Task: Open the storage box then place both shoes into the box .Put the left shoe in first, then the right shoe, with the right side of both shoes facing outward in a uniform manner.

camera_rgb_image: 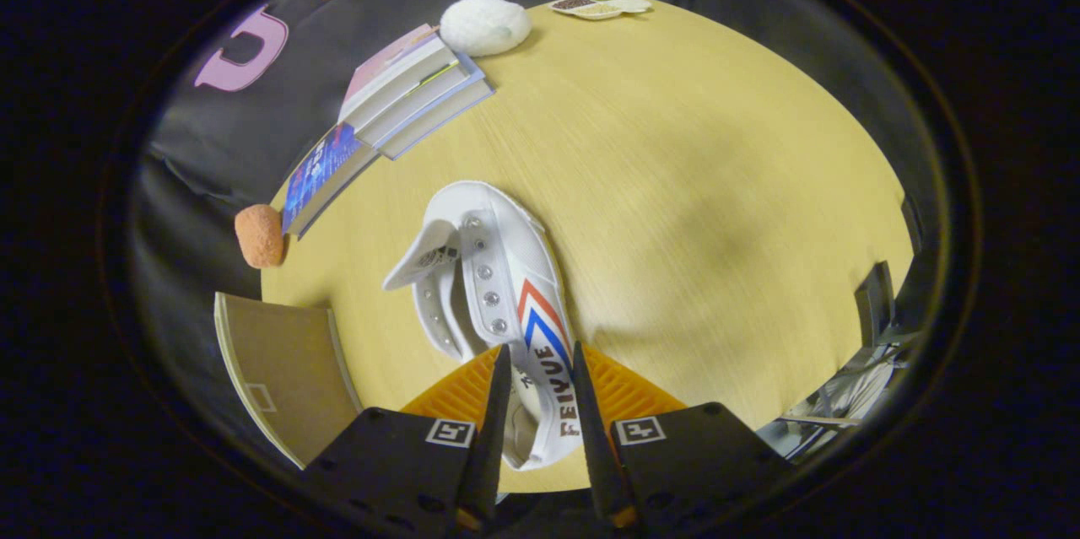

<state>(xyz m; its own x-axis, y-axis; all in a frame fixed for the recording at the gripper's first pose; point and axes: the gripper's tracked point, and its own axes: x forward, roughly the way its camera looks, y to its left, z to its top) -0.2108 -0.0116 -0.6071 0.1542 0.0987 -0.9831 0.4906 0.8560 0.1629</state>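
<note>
Gripping the heel end of one white shoe (506, 286), the tongs (536, 391) are clamped on its rear part, a finger pressed to each side, with the toe pointing away toward the far side of the surface (692, 185). The shoe looks lifted or tilted (whether its sole touches the wood I cannot tell).

Going left to right: at the near left stands a brown flap (283, 370), which I take to be the lid or wall of the storage box, so the box seems already open; its inside is not visible. Beyond it, at the left rim of the surface, sits one orange sponge-like lump (259, 235). Further right and farther off lies a pile of books (396, 105), about four by my count, then one white fluffy ball (485, 24), and at the far right one small tray (601, 6) with three compartments.

As a judgement, the task is midway: the box is open and one shoe is in hand, on its way to the box. I count one shoe; whether it is the left or right one I cannot say, nor whether the other is already packed. Placing it, right side outward, remains.
</note>
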